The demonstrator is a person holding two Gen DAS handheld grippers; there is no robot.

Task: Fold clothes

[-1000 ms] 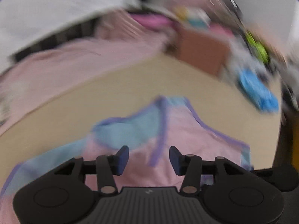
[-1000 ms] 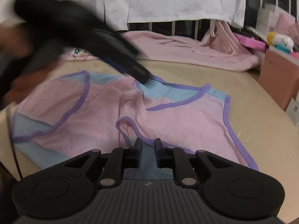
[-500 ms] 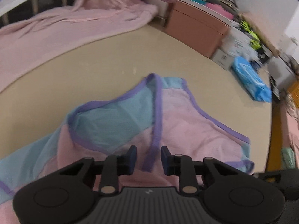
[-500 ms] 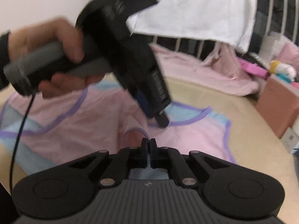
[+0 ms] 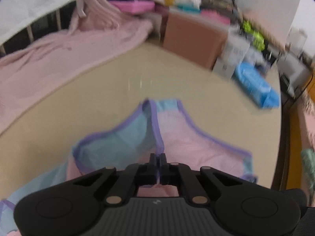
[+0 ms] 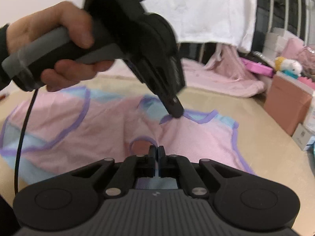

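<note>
A pink sleeveless top (image 6: 69,129) with blue panels and purple trim lies spread on the beige table (image 6: 265,137). In the left wrist view my left gripper (image 5: 158,157) has its jaws closing to a pinch on the purple trim, and the top (image 5: 196,147) rises in a ridge toward it. The right wrist view shows the left gripper (image 6: 175,112) from the side, held by a hand (image 6: 59,25), its tip on the neckline. My right gripper (image 6: 157,149) is shut on the top's near edge, by a purple armhole loop.
A pink robe (image 5: 59,63) lies heaped at the table's far side under a white cloth (image 6: 206,9) hung on a rail. A brown box (image 5: 193,39), small cartons and a blue packet (image 5: 256,84) line the right side. A black cable (image 6: 21,137) hangs from the left handle.
The left jaws went from wide apart to pinched on the purple trim, and the cloth has lifted. The right jaws closed on the near edge. The left gripper came to the neckline.
</note>
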